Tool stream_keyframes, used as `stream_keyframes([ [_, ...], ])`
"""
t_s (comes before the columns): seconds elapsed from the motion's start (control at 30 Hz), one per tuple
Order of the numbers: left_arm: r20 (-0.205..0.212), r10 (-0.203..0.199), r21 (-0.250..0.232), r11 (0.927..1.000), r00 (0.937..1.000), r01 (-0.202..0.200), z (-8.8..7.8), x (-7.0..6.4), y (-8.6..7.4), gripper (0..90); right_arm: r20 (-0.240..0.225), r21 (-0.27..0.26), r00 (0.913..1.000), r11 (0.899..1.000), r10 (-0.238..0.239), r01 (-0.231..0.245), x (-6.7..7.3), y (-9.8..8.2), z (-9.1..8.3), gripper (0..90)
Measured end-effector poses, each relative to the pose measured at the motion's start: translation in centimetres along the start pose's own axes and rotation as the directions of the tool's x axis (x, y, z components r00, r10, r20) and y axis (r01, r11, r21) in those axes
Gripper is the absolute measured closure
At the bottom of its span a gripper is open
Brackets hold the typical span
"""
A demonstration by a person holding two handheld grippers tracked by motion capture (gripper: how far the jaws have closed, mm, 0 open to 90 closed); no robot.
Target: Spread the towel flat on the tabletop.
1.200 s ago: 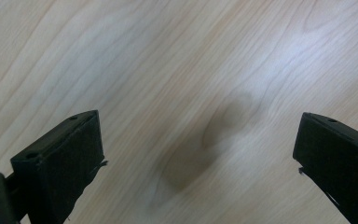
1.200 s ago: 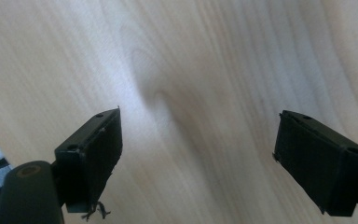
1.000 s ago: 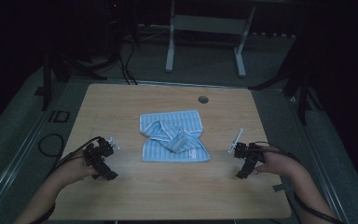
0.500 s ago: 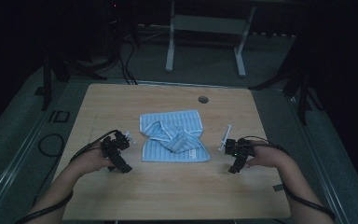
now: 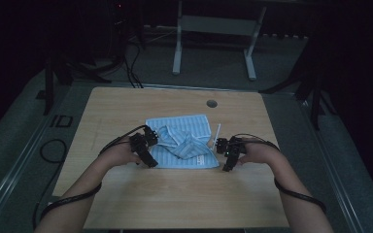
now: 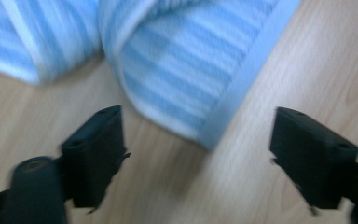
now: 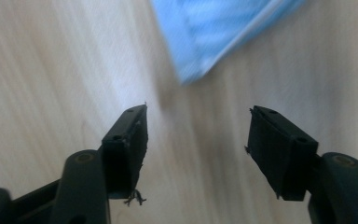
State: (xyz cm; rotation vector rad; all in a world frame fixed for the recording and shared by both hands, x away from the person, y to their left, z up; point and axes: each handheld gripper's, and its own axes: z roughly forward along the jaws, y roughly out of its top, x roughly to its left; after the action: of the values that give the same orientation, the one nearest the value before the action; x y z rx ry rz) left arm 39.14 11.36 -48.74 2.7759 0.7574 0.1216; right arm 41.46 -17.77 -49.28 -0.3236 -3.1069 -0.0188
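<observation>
Blue-and-white striped cloth [image 5: 182, 141], rumpled, lies mid-table on the pale wooden table [image 5: 175, 194]; long axis runs across the table, left to right, near edge roughly parallel to the person's side.

Left gripper [image 5: 148, 138] at the cloth's left near corner. In the left gripper view a cloth corner [image 6: 200, 135] points down toward the gap, just ahead of the jaws, not between the pads. Jaws apart, holding nothing; they have just been closing.

Right gripper [image 5: 222, 145] at the right near corner. Right gripper view: cloth corner [image 7: 186, 74] ahead of the gap, clear of the pads. Jaws apart, empty, just been closing.
</observation>
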Motion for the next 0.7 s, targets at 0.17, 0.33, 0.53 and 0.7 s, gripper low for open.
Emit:
stream_keyframes([
  [0.17,-0.021,0.017,-0.032,0.9993,0.9996,-0.017,0.3,0.2,1.7,27.9,0.023,-0.029,0.9997,1.000,0.008,-0.007,-1.4,1.9,-0.6,41.2],
  [0.33,-0.041,0.031,-0.047,0.9983,0.9987,-0.033,0.5,0.2,3.8,32.2,0.042,-0.059,0.9990,0.998,0.014,-0.012,-2.7,3.8,-1.2,44.9],
  [0.53,-0.040,0.037,-0.085,0.9956,0.9985,-0.040,0.9,0.0,5.8,36.6,0.055,-0.104,0.9972,0.994,0.050,-0.044,-4.2,5.2,-1.4,52.2],
  [0.7,-0.065,0.038,-0.086,0.9953,0.9972,-0.044,2.1,-0.1,7.2,44.4,0.012,-0.134,0.9970,0.988,0.077,-0.074,-5.1,6.3,-0.4,57.1],
])
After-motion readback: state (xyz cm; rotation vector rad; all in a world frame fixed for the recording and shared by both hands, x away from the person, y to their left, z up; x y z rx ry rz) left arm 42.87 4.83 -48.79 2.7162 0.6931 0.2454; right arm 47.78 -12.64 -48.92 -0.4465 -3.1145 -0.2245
